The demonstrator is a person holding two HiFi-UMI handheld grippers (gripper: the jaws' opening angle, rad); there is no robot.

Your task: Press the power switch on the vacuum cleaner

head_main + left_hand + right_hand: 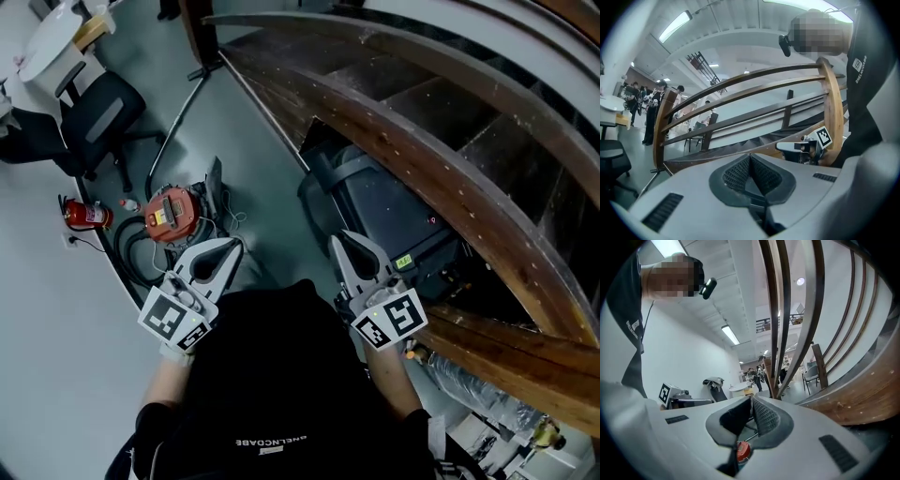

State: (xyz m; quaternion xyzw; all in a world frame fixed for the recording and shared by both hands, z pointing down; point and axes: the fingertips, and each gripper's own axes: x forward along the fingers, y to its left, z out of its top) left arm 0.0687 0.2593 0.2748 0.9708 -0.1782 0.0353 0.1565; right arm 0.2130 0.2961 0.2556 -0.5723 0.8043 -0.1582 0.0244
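Observation:
The vacuum cleaner (171, 214) is a round orange-red canister with a black hose coiled around it, standing on the grey floor to my left in the head view. My left gripper (232, 246) is held at waist height with its tips just right of the canister and well above it, jaws shut on nothing. My right gripper (342, 240) points forward over a black machine, also shut and empty. In the left gripper view the pads (750, 157) meet, aimed at the staircase. The right gripper view shows its pads (752, 399) closed too. No switch can be made out.
A curved wooden stair railing (441, 150) sweeps across the right, with a large black machine (394, 216) beneath it. A red fire extinguisher (86, 216) lies by the vacuum. A black office chair (98, 117) and a white table (52, 42) stand at the far left.

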